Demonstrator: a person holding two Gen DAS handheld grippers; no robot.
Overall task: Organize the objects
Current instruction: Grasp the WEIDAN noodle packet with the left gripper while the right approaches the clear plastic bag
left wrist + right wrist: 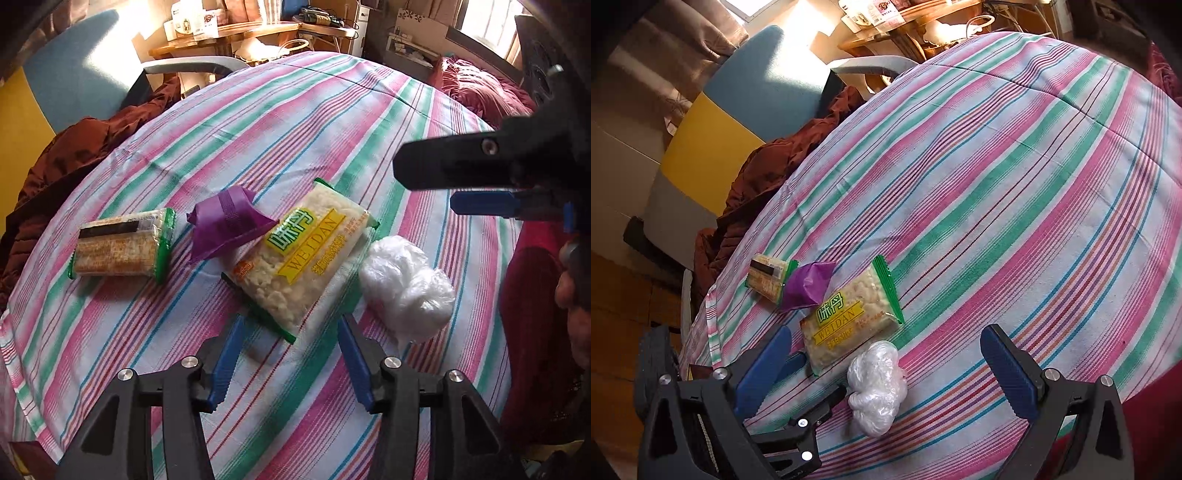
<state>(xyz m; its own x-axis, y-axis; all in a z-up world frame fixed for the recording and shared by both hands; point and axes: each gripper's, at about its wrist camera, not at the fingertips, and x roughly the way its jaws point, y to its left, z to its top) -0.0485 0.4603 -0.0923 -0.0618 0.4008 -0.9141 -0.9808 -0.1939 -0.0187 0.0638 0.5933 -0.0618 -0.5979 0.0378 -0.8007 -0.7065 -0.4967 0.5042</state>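
Observation:
On the striped cloth lies a clear packet of pale pieces with a yellow WEIDAN label. My left gripper hangs just over the packet's near end. Its blue pads stand on either side of that corner without pressing it, so it is open. A folded purple bag leans on the packet's far left edge. A second green-edged packet lies further left. A crumpled clear plastic bag sits right of the WEIDAN packet. My right gripper is wide open above it and holds nothing.
A brown quilt is bunched at the cloth's left edge, beside a blue and yellow chair. A cluttered wooden desk stands behind. Dark red bedding lies to the right.

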